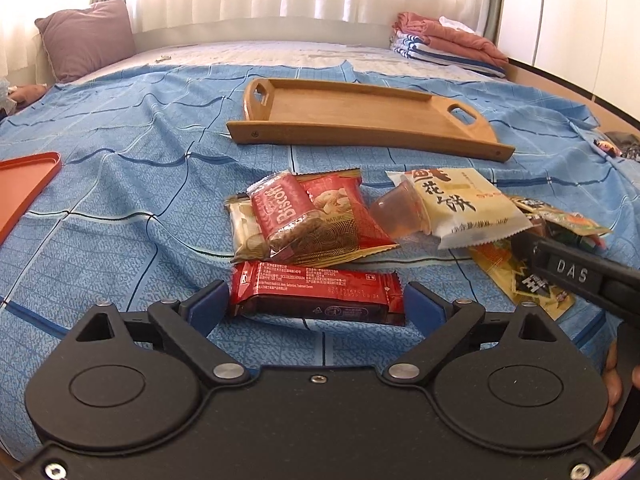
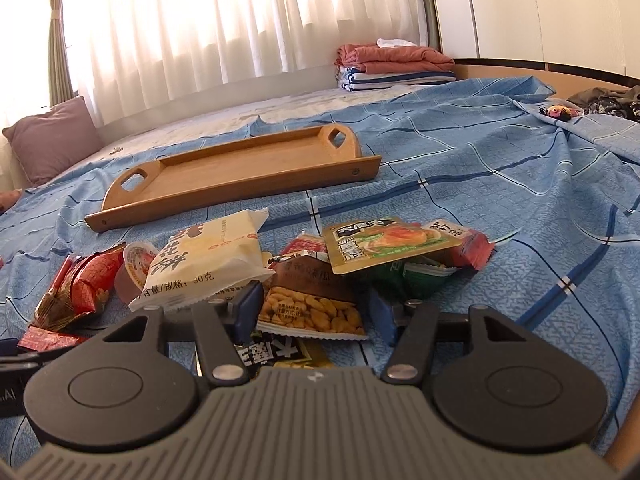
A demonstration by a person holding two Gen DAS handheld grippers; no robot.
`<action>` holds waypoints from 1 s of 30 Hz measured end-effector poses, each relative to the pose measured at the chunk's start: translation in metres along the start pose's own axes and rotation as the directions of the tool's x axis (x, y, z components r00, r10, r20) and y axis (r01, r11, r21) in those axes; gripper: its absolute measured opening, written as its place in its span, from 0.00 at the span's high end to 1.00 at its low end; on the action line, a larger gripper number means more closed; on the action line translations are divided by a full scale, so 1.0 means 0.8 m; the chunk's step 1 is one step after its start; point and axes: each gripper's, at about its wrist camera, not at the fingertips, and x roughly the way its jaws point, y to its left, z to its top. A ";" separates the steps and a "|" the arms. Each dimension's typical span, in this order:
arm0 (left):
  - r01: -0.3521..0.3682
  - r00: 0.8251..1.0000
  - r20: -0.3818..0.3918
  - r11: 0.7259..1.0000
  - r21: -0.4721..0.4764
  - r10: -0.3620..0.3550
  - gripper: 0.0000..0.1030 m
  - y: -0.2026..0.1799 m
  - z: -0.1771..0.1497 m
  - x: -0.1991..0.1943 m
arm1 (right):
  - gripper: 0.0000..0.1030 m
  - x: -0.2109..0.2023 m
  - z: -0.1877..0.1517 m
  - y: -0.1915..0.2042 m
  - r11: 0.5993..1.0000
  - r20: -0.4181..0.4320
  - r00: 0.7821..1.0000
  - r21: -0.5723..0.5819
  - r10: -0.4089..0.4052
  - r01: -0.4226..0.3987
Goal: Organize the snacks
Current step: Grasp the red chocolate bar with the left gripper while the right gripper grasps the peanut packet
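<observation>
Straddling a red wrapped bar (image 1: 316, 294) on the blue bedsheet (image 1: 120, 184), the left claw (image 1: 318, 304) stands wide, pads just clear of its ends. The right claw (image 2: 316, 312), half open, brackets a peanut packet (image 2: 312, 312) in the snack pile, with contact unclear. Beyond lies a wooden tray (image 1: 360, 136).

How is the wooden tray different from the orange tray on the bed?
The wooden tray is light brown wood; the orange tray looks like smooth plastic. The wooden tray has a cut-out handle hole at each end; the orange tray shows none on the part in view. The wooden tray is seen whole, beyond the snack pile; only a corner of the orange tray shows, at the left edge. Both lie flat on the blue bedsheet with nothing seen inside.
</observation>
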 end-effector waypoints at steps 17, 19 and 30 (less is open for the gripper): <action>0.016 0.997 0.075 0.996 0.089 -0.022 0.37 -0.005 0.003 -0.037 | 0.48 -0.058 -0.003 0.007 0.998 -0.004 0.998 -0.022 0.063 -0.063; 0.021 0.996 0.089 0.996 0.088 -0.029 0.37 -0.004 0.007 -0.044 | 0.48 -0.066 -0.002 0.009 0.996 0.000 0.997 -0.039 0.075 -0.075; 0.020 0.989 0.146 0.997 0.069 -0.030 0.37 0.013 0.032 -0.059 | 0.61 -0.082 -0.004 0.012 0.993 0.000 1.000 -0.114 0.023 -0.022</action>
